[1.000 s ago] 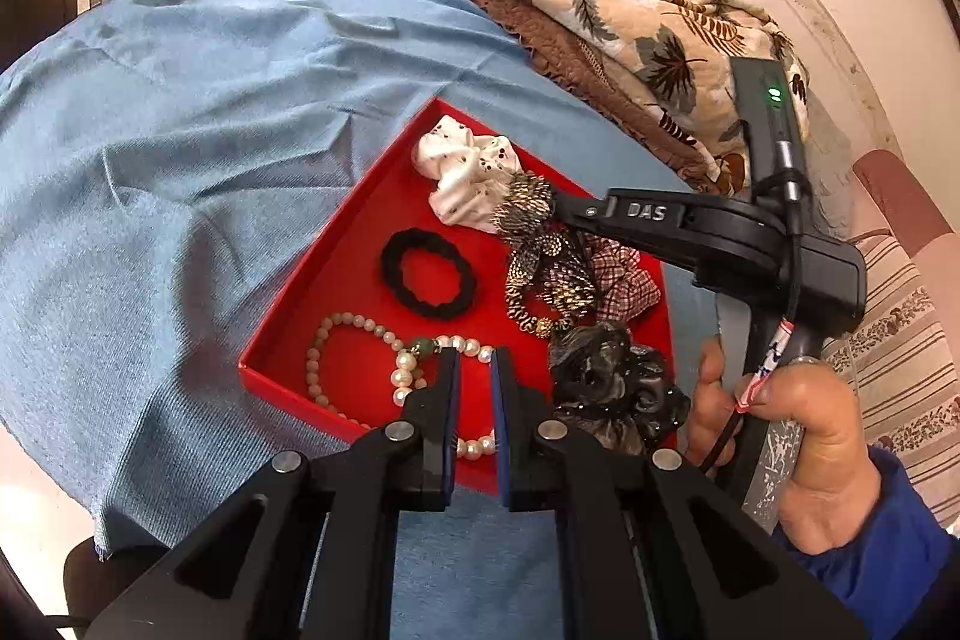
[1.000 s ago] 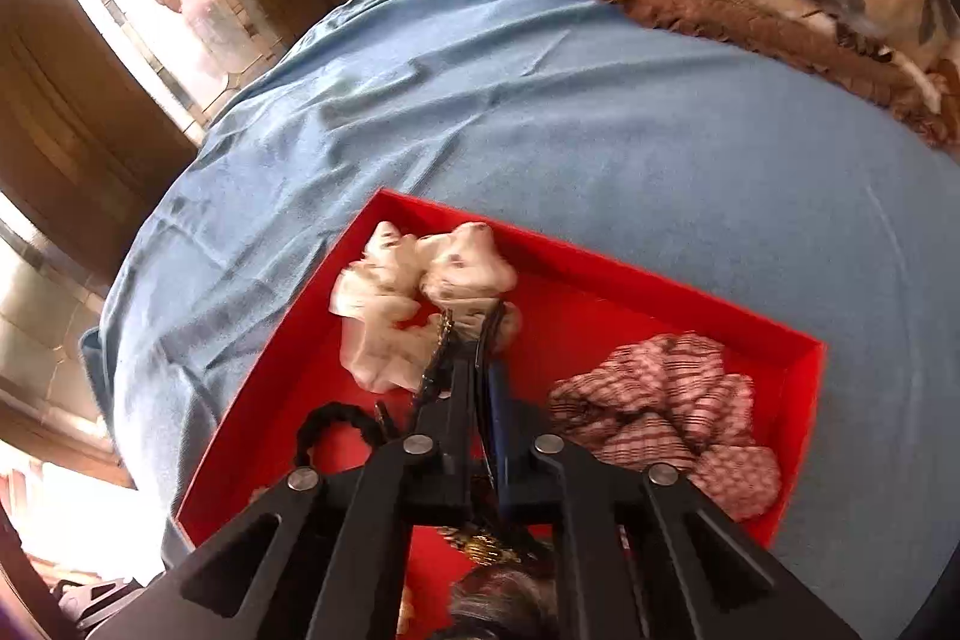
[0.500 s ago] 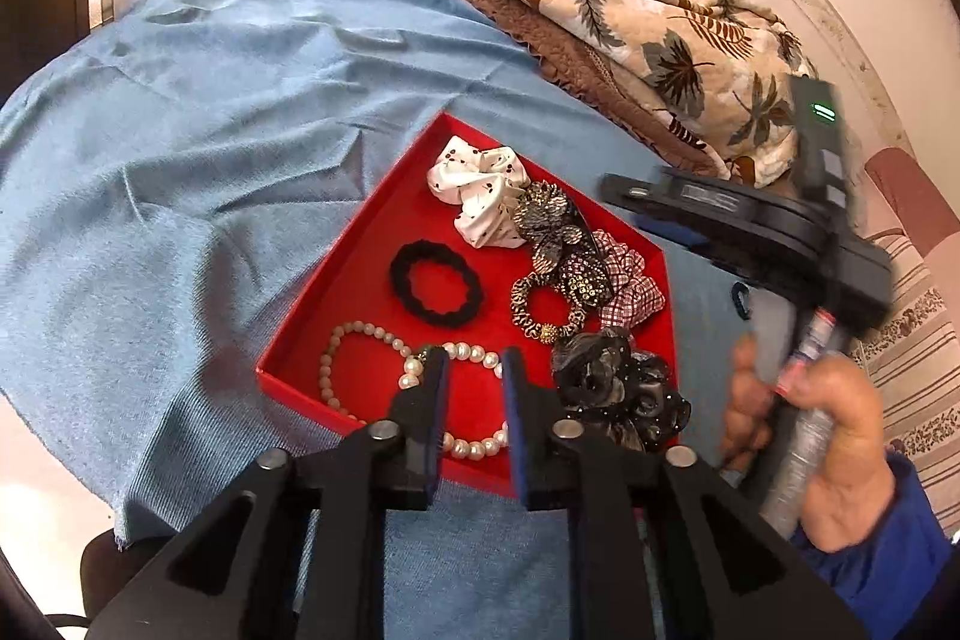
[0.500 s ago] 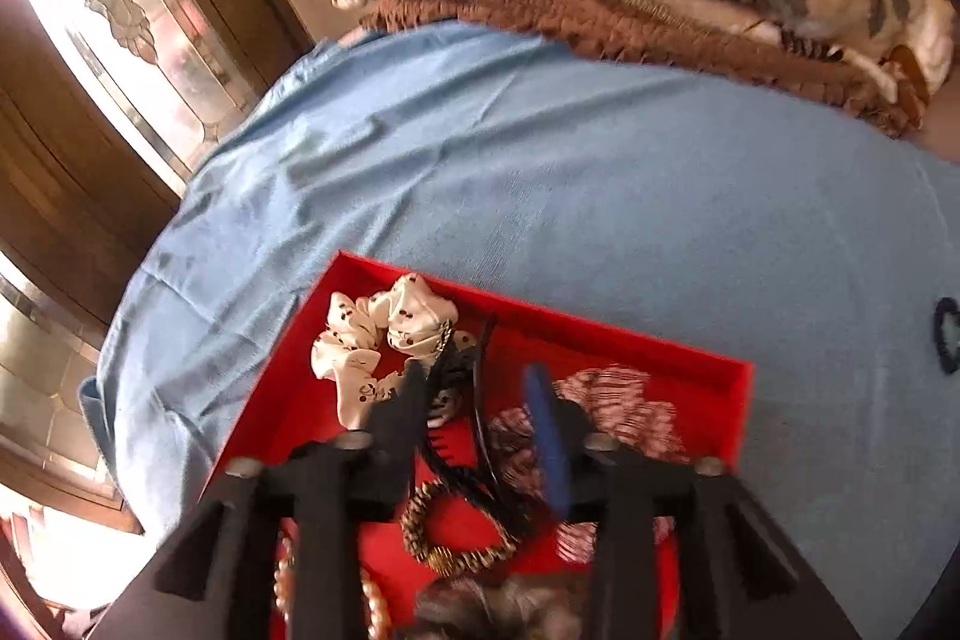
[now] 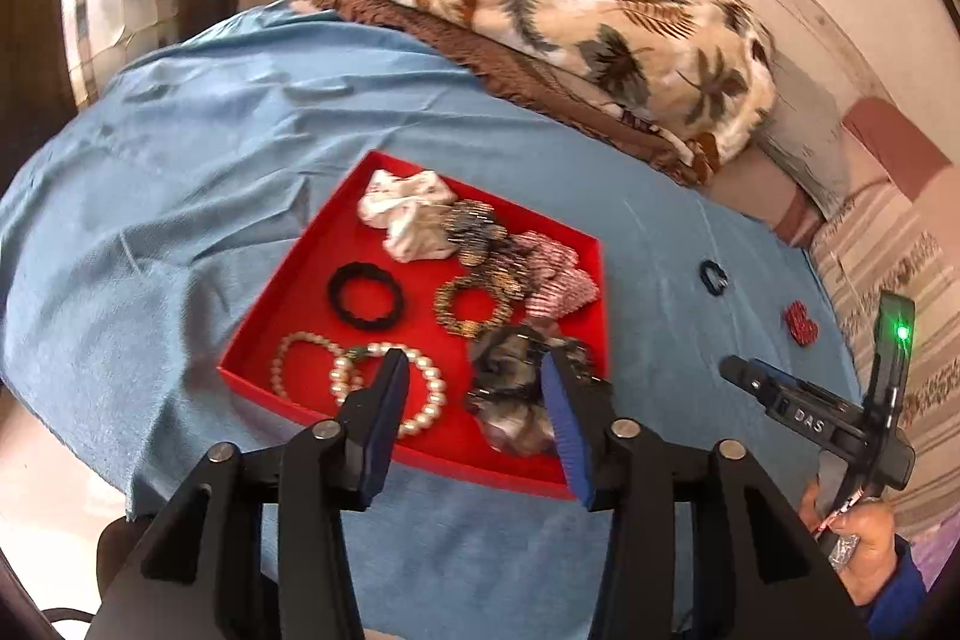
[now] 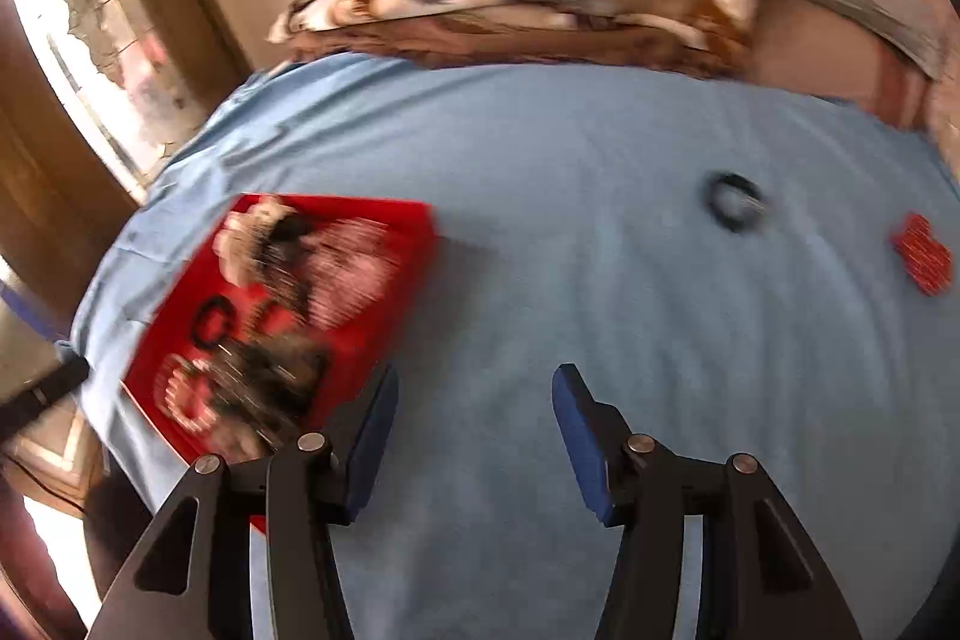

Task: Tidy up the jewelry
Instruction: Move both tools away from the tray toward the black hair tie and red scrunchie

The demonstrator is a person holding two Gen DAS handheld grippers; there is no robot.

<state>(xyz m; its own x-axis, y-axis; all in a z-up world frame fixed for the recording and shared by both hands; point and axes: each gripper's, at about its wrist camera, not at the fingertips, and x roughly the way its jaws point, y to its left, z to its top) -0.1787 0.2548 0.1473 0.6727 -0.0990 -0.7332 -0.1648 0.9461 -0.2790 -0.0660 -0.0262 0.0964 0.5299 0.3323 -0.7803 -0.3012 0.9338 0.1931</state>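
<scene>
A red tray [image 5: 300, 274] on the blue cloth holds a white scrunchie [image 5: 408, 214], a black hair tie [image 5: 366, 295], pearl bracelets [image 5: 336, 370], a beaded bracelet [image 5: 471, 304], a checked scrunchie [image 5: 555, 274] and a dark scrunchie [image 5: 510, 388]. The tray also shows blurred in the right wrist view [image 6: 408, 232]. My left gripper [image 5: 474, 388] is open and empty above the tray's near edge. My right gripper [image 6: 474, 406] is open and empty over bare cloth, right of the tray. A small black ring [image 6: 733, 201] and a red clip [image 6: 921, 253] lie on the cloth further right.
A leaf-patterned blanket [image 5: 570, 22] over a brown one lies at the back of the bed. The black ring [image 5: 713, 276] and red clip [image 5: 800, 321] also show in the left wrist view, beyond the right gripper's body [image 5: 816, 418]. A striped cushion [image 5: 888, 244] sits at right.
My right gripper released the beaded hair piece into the tray, opened, and swung right away from the tray. My left gripper opened wide and drew back slightly.
</scene>
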